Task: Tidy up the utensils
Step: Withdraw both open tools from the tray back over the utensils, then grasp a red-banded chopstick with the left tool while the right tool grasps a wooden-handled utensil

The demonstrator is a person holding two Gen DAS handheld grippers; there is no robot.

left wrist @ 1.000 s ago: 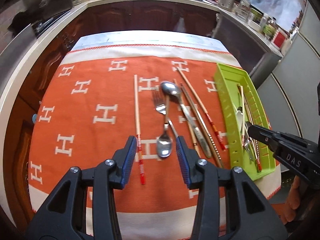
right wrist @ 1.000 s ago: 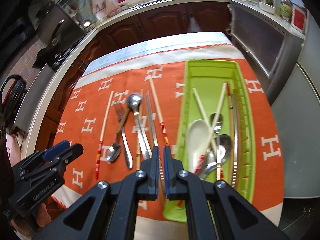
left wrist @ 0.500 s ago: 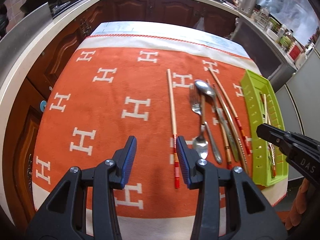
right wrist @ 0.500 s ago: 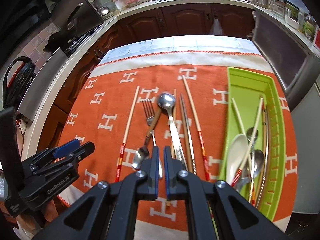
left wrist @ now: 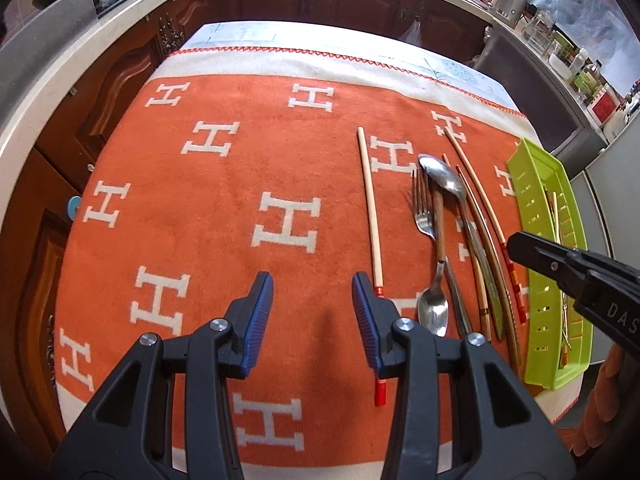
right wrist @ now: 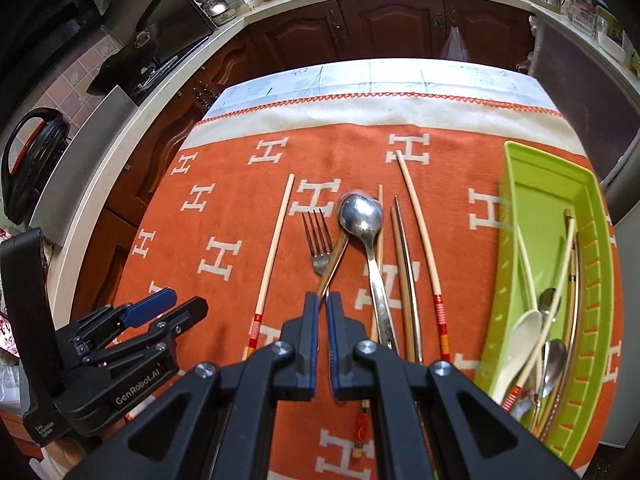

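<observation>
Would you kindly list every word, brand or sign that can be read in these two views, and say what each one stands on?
"GenRobot.AI": on the body of the left gripper, right wrist view.
"DAS": cut off by the picture's edge, on the body of the right gripper, left wrist view.
"H": white letters repeated across the orange cloth.
Small white print low on the left gripper's body: too small to read.
Labels on the jars on the far counter: too blurred to read.

Fuzzy matt orange cloth (left wrist: 224, 216); glossy metal spoon (right wrist: 360, 216) and fork (right wrist: 318, 240); pale matt wooden chopstick (left wrist: 370, 208); smooth lime plastic tray (right wrist: 544, 184).
</observation>
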